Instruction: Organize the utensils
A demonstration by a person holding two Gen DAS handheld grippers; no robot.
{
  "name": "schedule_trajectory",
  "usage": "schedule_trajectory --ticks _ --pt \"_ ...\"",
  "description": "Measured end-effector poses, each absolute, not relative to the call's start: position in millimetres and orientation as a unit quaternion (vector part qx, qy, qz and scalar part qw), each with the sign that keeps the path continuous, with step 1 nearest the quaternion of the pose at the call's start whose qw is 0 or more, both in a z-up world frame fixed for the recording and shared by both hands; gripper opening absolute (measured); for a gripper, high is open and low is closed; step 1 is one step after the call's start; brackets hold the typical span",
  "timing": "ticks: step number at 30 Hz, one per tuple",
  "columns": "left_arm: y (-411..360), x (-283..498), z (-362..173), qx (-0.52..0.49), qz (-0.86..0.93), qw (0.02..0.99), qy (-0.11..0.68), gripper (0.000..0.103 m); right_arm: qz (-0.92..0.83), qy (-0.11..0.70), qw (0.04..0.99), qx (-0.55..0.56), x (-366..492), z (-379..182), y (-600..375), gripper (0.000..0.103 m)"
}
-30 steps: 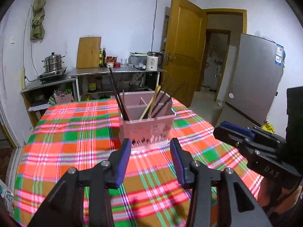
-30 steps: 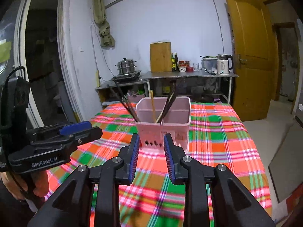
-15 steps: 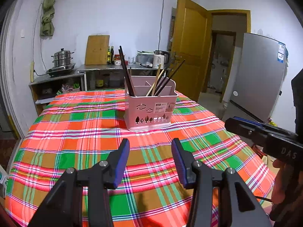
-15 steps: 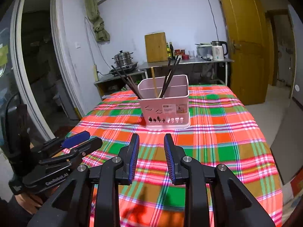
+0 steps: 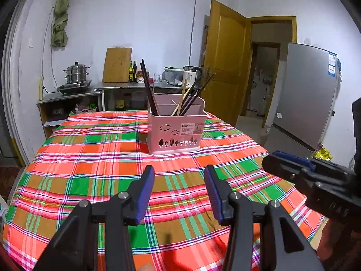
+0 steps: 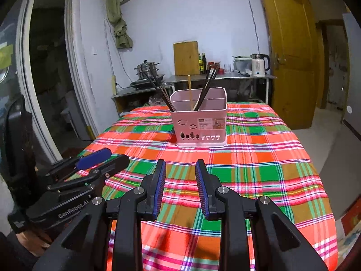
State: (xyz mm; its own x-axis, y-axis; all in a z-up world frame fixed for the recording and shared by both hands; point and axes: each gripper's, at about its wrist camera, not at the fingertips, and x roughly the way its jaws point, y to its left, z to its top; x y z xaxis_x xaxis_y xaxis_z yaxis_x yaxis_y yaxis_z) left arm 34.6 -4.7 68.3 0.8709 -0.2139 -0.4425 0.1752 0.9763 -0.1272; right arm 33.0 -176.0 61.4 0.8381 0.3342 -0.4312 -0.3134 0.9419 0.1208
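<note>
Both grippers are pulling back from the pink utensil basket, which is sitting smaller and farther up the frame than a second ago. Nearest the lens in the left wrist view, I am seeing the left gripper hovering above the plaid tablecloth with its jaws spread wide and nothing between them. At the lower right of that view, the right gripper is poking in from the side. In the right wrist view its blue-padded jaws are standing moderately apart, also holding nothing, low in the centre of the frame. Farther up, at the middle of both views, the basket is standing upright on the cloth, well apart from both grippers. Dark chopsticks are leaning out of its left compartment, while a pale wooden pair and more dark ones are leaning in the right part. Beyond the table, a cutting board, a steamer pot and an electric kettle are lining the back wall.
</note>
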Motion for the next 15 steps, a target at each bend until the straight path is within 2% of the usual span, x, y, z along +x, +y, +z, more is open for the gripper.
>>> schedule_trajectory --ticks 15 --pt "-6.1 24.7 61.8 -0.037 -0.084 0.969 0.231 0.05 0.157 0.217 0.963 0.02 24.8 54.3 -173.1 0.028"
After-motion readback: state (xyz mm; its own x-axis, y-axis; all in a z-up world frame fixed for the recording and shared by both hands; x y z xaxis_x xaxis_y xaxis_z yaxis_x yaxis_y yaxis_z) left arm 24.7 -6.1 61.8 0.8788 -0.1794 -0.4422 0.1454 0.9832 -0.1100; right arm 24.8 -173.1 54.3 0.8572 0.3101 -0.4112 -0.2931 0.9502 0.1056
